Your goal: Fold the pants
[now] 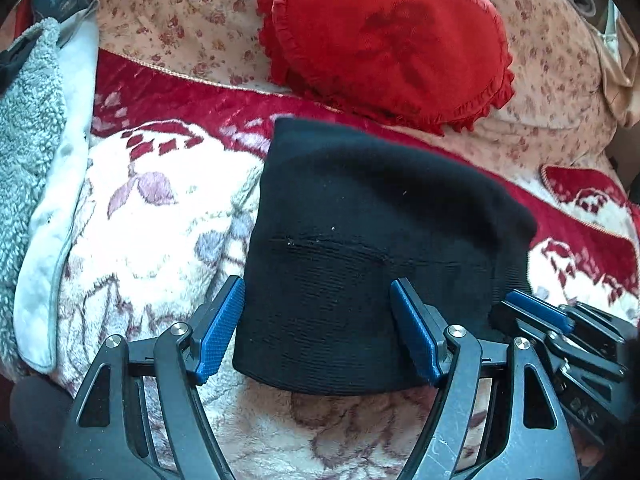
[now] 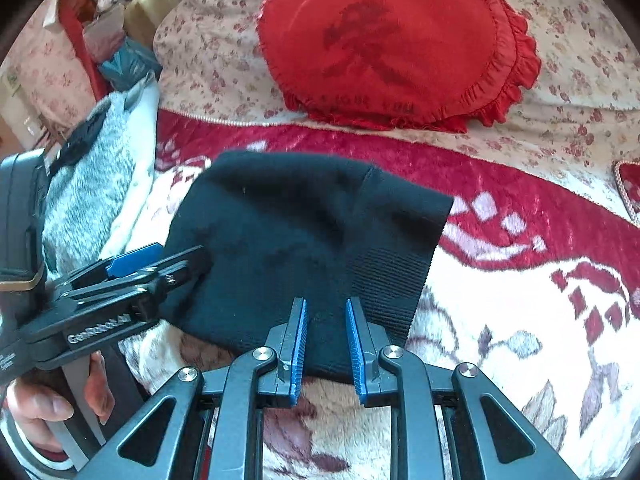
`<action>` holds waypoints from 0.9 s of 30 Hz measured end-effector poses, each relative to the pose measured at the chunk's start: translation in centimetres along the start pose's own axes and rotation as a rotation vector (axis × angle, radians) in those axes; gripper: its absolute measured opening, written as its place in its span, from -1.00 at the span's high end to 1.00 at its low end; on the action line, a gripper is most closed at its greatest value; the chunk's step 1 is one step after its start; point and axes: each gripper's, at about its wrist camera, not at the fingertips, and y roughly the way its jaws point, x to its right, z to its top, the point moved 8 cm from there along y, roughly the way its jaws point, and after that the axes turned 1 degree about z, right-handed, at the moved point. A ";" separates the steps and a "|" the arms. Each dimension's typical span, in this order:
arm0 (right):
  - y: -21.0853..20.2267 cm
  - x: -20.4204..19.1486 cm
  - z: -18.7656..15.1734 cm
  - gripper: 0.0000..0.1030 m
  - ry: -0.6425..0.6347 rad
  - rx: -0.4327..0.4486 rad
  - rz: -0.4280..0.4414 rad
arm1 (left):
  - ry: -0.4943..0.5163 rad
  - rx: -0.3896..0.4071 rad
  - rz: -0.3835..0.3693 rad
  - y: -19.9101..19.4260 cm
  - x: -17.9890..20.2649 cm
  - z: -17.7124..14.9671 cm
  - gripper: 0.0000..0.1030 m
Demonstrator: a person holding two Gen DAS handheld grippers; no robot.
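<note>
The black knit pants (image 1: 360, 208) (image 2: 280, 220) lie folded into a short block on the plush red-and-cream blanket (image 1: 140, 220). A ribbed band (image 2: 392, 272) forms their right side. My left gripper (image 1: 318, 282) stands wide open over the near left part: one pad runs along the cloth's left edge and the other rests on top. Seen from the right wrist, the left gripper (image 2: 180, 260) reaches in at the pants' left edge. My right gripper (image 2: 326, 301) is nearly closed, with the near right edge of the pants filling the narrow gap between its pads. It also shows as the right gripper (image 1: 520, 300).
A red heart-shaped frilled pillow (image 1: 384, 40) (image 2: 384, 40) lies behind the pants on a floral sheet (image 1: 180, 12). A grey fleece garment (image 1: 28, 120) (image 2: 92, 184) and white cloth are piled at the left. A person's hand (image 2: 48, 404) holds the left gripper's handle.
</note>
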 end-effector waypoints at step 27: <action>-1.2 0.2 1.7 0.46 0.066 0.047 -0.025 | -0.018 0.059 0.057 -2.2 -1.4 0.7 -0.46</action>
